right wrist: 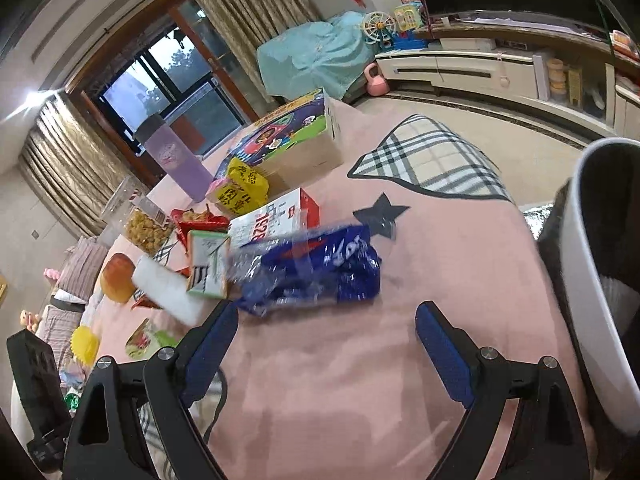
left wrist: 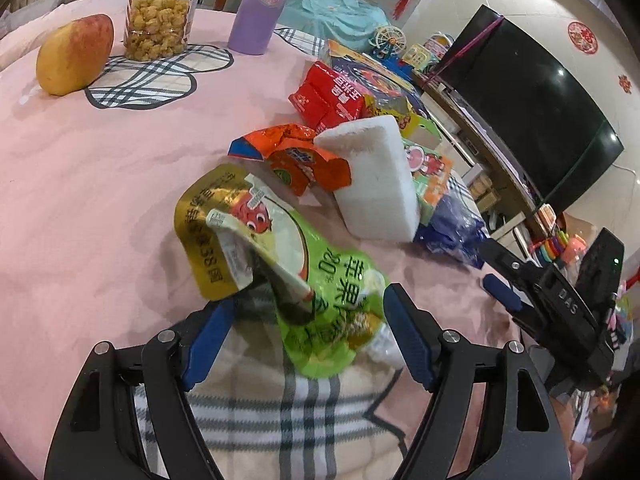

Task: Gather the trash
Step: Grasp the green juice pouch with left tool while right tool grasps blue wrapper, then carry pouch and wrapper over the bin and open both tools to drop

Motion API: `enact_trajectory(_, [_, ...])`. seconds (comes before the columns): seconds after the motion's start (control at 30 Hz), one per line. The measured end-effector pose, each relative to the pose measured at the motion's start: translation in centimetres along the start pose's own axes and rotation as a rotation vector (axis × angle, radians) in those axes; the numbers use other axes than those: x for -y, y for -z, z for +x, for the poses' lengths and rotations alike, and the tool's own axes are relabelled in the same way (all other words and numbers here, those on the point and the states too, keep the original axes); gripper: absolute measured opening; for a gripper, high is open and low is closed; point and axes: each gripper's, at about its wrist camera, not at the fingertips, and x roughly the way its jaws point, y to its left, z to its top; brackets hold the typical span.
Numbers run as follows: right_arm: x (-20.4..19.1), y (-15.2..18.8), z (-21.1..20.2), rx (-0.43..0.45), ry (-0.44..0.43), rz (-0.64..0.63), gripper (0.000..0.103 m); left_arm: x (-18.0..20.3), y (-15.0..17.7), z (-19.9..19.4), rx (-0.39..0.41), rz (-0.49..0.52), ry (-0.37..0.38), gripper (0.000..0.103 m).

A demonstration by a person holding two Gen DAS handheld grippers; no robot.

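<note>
Pink cloth [left wrist: 100, 184] over the table, litter bunched in a line along the far side, which makes sense for a sweep toward the white bin [right wrist: 600, 320] parked at the right edge, within easy reach for dropping.

Left claw [left wrist: 308, 340] spread wide, fingers straddling the lower end of a green and gold pouch [left wrist: 280, 248]. Pads not pressing on it as far as can be seen, so no grip yet. Pouch lying flat and crinkled, open end curling up, nearest piece of trash on this side, so probably the pick for that hand.

Right claw [right wrist: 326, 344] also gaping wide, nothing between the fingers, only bare cloth below. Blue wrapper [right wrist: 312, 268] just ahead of the tips, blurred, so hard to say exactly how it sits. Looks like the target for that side, being closest to the bin.

Behind those: white foam block [left wrist: 372, 184] standing tilted, orange wrapper [left wrist: 296, 156] leaning against it, red packet [left wrist: 328, 96] farther back. All still on the table, none in the bin from what shows.

Mango [left wrist: 74, 54], snack jar [left wrist: 156, 16] and purple bottle [left wrist: 260, 4] off at the far end, well apart from the mess. Likely not trash, best left alone.

Thin crinkly film throughout, so a pinch near an edge could slip.
</note>
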Motion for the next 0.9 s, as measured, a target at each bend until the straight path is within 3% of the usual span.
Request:
enact_trajectory(0.07, [0.0, -0.3, 0.8, -0.017, -0.013, 0.005, 0.080, 0.1, -0.1, 0.3, 0.011, 0.013, -0.008, 0.076])
enact_trajectory(0.1, [0.0, -0.3, 1.2, -0.027, -0.019, 0.007, 0.066, 0.2, 0.0, 0.4, 0.015, 0.022, -0.012, 0.071])
enact_trajectory(0.13, [0.1, -0.2, 1.6, -0.041, -0.021, 0.010, 0.047, 0.3, 0.1, 0.4, 0.019, 0.036, -0.009, 0.064])
enact_trajectory(0.17, [0.2, -0.1, 1.8, -0.051, -0.027, 0.015, 0.038, 0.4, 0.2, 0.5, 0.013, 0.046, -0.004, 0.047])
enact_trajectory(0.27, [0.6, 0.5, 1.4, -0.034, -0.045, 0.021, 0.034, 0.4, 0.5, 0.4, 0.006, 0.057, 0.036, 0.022])
enact_trajectory(0.47, [0.7, 1.6, -0.8, 0.004, -0.059, 0.021, 0.029, 1.0, 1.4, -1.0, 0.024, 0.100, 0.041, 0.019])
enact_trajectory(0.9, [2.5, 5.1, -7.6, 0.070, -0.012, 0.010, 0.028, 4.4, 5.0, -3.4, -0.003, 0.214, 0.138, 0.019])
